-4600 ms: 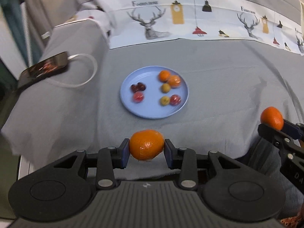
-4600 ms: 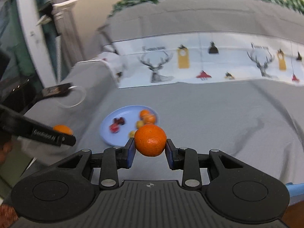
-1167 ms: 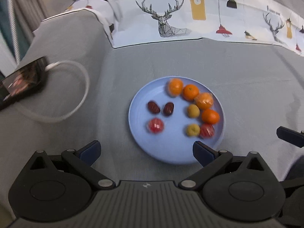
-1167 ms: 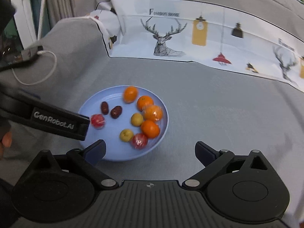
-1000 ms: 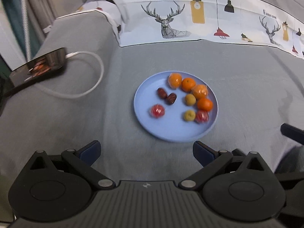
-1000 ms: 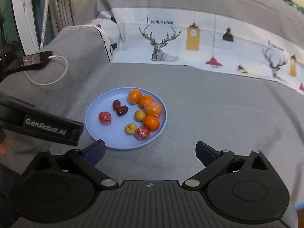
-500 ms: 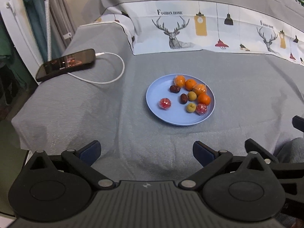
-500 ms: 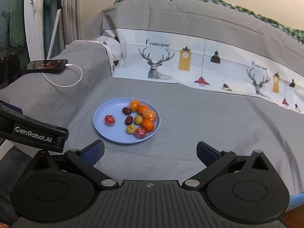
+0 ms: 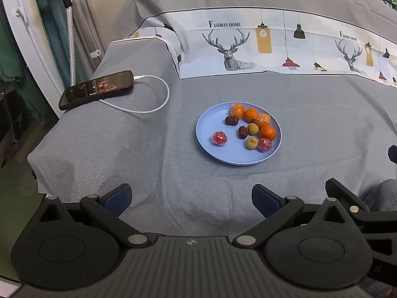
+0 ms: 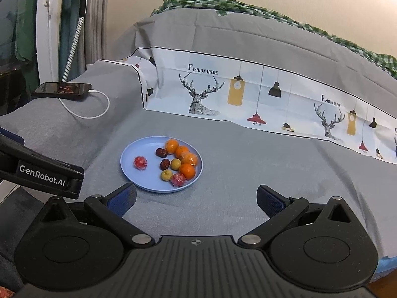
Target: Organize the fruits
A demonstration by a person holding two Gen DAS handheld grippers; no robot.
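While both of my claws hang above the near edge of the wide grey bedspread (image 9: 310,104), the round pale-blue plastic plate (image 9: 223,154) sits out in the middle of that cloth, well ahead of them. Behind it runs a white printed fabric band with deer heads and hanging lamps (image 10: 248,94). Off to the left lies a black smartphone (image 9: 96,90) with a looping white charging cable (image 9: 151,99) plugged into it. My left claw (image 9: 190,197) is spread wide with nothing between its blue pads, and my right claw (image 10: 196,198) is spread wide and bare as well. All the fruit rests on the plate: four orange tangerines (image 9: 251,115) curve along its far right side, two dark red dates (image 9: 231,120) lie near the centre, two small yellow-green fruits (image 9: 252,128) sit just beside the tangerines, and two red wrapped fruits (image 9: 219,138) lie apart, one left, one at the near right.
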